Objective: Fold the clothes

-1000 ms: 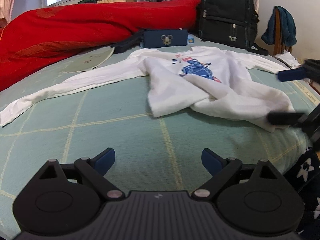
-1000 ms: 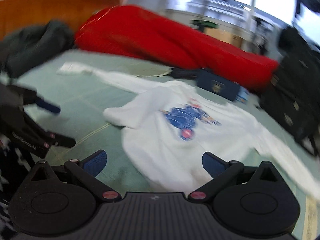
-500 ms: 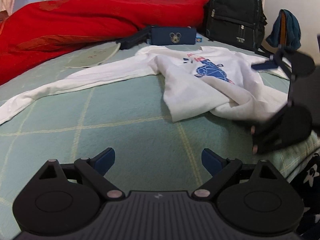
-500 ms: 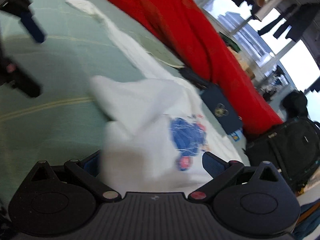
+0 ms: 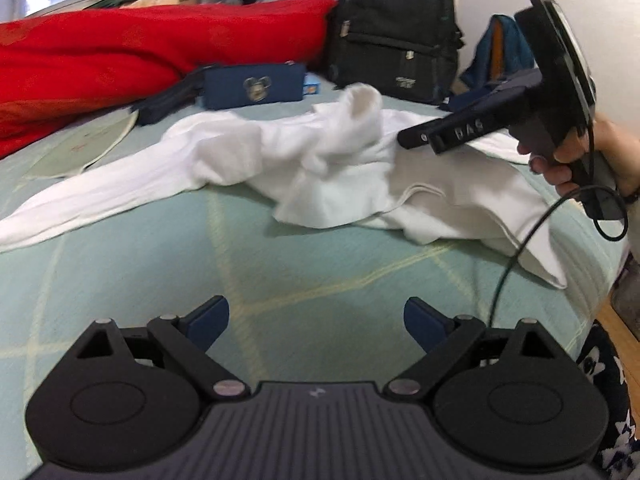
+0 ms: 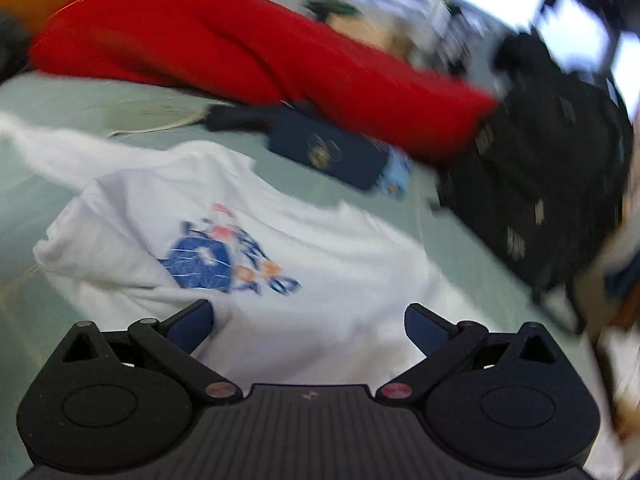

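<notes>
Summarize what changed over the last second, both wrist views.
The right gripper swung in over the white long-sleeved shirt and bunched its body up and back; whether its fingers grip cloth is unclear. The left gripper stayed open and low, and the left sleeve still lies stretched out.

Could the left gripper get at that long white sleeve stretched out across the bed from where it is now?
Probably yes. The left gripper has its jaws open and empty, and only bare green bedspread lies between it and the sleeve, which rests flat with nothing on it.
</notes>
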Demonstrator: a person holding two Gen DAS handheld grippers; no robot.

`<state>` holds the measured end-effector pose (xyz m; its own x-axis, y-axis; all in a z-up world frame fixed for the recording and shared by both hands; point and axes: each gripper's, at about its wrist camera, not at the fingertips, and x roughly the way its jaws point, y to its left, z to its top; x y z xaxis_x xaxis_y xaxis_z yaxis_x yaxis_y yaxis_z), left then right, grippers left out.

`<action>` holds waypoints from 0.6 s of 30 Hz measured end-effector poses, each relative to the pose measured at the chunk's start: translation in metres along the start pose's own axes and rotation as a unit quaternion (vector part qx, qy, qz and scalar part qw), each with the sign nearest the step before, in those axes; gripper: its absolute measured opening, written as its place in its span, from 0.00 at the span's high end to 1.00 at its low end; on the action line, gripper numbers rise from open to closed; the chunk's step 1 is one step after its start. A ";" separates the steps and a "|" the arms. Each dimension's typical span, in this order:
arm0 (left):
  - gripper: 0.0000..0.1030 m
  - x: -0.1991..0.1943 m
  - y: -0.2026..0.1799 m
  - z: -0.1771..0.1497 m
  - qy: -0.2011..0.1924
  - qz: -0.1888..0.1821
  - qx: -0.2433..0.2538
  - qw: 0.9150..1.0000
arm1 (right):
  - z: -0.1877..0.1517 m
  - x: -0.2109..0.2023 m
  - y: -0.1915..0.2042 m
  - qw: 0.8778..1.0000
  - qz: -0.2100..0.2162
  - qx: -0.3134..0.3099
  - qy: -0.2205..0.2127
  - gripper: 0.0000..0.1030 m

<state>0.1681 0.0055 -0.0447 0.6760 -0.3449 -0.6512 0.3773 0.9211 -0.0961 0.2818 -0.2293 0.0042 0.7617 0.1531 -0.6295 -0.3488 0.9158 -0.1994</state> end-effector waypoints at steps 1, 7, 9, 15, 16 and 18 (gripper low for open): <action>0.06 0.003 0.000 0.001 -0.003 -0.003 0.004 1.000 | -0.003 -0.006 -0.006 1.000 0.014 0.017 -0.006 0.00; 0.05 0.022 0.003 0.007 -0.027 -0.001 0.032 0.999 | -0.040 -0.058 -0.016 0.992 0.114 0.050 -0.036 0.00; 0.05 0.027 0.005 0.010 -0.041 -0.003 0.043 0.998 | -0.058 -0.075 -0.018 0.987 0.139 0.058 -0.047 0.00; 0.11 0.054 0.004 0.011 -0.039 -0.031 0.080 0.996 | -0.118 -0.089 -0.034 0.978 0.138 0.151 -0.026 0.00; 0.14 0.058 0.004 0.011 -0.028 -0.039 0.080 0.996 | -0.129 -0.087 -0.038 0.974 0.138 0.177 -0.017 0.00; 0.15 0.053 -0.001 0.010 -0.030 -0.040 0.080 0.996 | -0.150 -0.084 -0.047 0.963 0.141 0.231 -0.003 0.00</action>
<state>0.2102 -0.0151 -0.0716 0.6748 -0.4298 -0.5999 0.5242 0.8514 -0.0204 0.1522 -0.3410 -0.0459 0.6750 0.4212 -0.6058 -0.2641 0.9046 0.3347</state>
